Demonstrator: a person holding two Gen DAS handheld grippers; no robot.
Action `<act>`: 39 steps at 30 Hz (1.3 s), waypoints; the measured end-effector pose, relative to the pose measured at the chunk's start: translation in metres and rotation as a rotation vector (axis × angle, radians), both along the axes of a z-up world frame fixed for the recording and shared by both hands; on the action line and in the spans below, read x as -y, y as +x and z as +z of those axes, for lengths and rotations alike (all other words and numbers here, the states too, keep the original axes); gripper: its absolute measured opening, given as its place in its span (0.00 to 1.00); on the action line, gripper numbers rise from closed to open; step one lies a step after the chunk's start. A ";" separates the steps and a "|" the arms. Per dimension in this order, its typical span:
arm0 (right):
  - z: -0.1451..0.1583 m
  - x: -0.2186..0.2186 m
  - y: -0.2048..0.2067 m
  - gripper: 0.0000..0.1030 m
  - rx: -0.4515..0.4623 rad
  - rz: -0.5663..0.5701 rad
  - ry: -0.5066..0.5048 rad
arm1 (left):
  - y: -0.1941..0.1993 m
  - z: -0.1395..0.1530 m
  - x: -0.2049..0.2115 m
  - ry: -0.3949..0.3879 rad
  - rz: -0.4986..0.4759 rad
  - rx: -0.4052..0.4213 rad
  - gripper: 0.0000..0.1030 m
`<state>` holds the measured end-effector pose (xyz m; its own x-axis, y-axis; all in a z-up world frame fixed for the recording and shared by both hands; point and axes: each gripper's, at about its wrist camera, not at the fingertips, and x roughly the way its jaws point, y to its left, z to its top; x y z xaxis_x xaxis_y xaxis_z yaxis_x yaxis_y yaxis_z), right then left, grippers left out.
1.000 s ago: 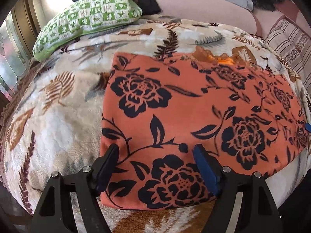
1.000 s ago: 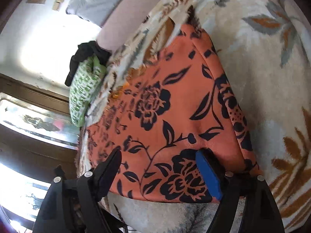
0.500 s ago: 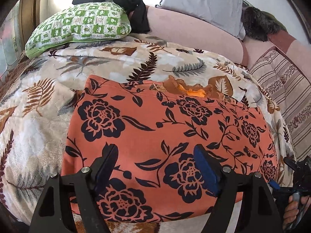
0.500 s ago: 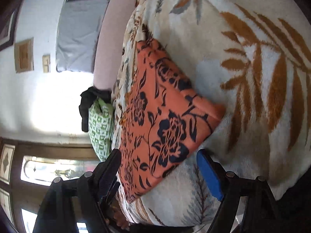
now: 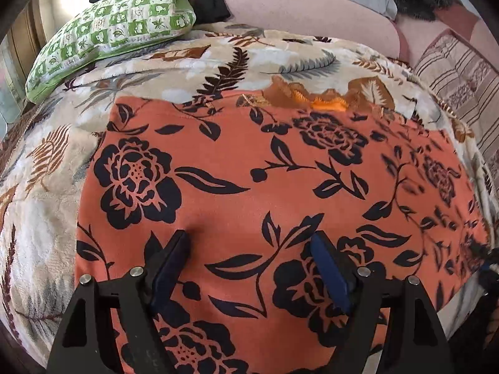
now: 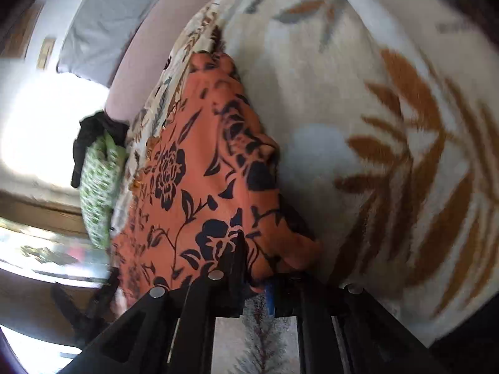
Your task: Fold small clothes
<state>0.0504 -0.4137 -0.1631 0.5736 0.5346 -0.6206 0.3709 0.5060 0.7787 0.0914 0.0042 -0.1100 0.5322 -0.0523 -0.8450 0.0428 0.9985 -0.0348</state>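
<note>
Orange floral garment (image 5: 280,187) lies spread flat on the bed's leaf-print blanket (image 5: 50,205), near the front edge. Versus half a second ago: my right fingers (image 6: 255,268) were spread wide and off the cloth, now they're pressed nearly together, pinching the garment's near corner, which bunches up between them (image 6: 280,249). Right view is motion-blurred. My left fingers (image 5: 249,261) stayed spread, holding nothing, tips low over the cloth near its front hem; that camera has dropped closer, so the garment fills more of the view.

Materials: garment is thin, smooth woven fabric, rust-orange with navy roses and leaves, roughly rectangular, with a brighter orange scrap of trim at the far edge (image 5: 327,104). Blanket is plush, fuzzy, cream with brown and grey fern leaves. Green-and-white checked pillow (image 5: 115,31) at the far left, black cloth (image 5: 205,3) bunched just behind it, pink padded headboard (image 5: 312,15) beyond, striped cushion (image 5: 461,71) on the right.
</note>
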 end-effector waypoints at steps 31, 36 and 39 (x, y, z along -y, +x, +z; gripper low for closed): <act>0.066 0.013 0.147 0.57 0.121 0.165 -0.445 | -0.023 0.041 -0.062 -0.219 0.094 0.124 0.85; 0.115 -0.033 0.097 0.63 0.296 0.294 -0.364 | -0.059 0.049 -0.125 -0.385 0.197 0.107 0.85; 0.105 -0.071 0.079 0.64 0.305 0.423 -0.299 | -0.077 0.037 -0.145 -0.439 0.218 0.077 0.85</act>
